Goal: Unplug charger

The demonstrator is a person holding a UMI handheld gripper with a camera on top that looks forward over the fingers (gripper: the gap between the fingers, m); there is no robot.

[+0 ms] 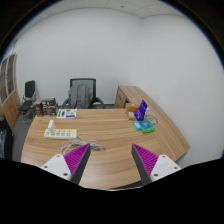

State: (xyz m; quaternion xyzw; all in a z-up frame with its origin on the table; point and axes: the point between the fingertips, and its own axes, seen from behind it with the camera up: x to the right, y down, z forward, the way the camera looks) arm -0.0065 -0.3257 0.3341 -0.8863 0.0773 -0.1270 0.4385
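While my tongs (108,160) hang wide and empty over the bench (105,140), the charger sits far-left in the strip (60,131), too small to make out; probably light and rigid, so I'd pinch its body, not any cable.

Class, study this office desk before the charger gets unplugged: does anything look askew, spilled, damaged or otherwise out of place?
Nothing stands out. The white power strip lies flat on the wooden desk, the blue and purple items sit upright near the far side, and nothing is spilled. The gripper is open, well short of the strip.
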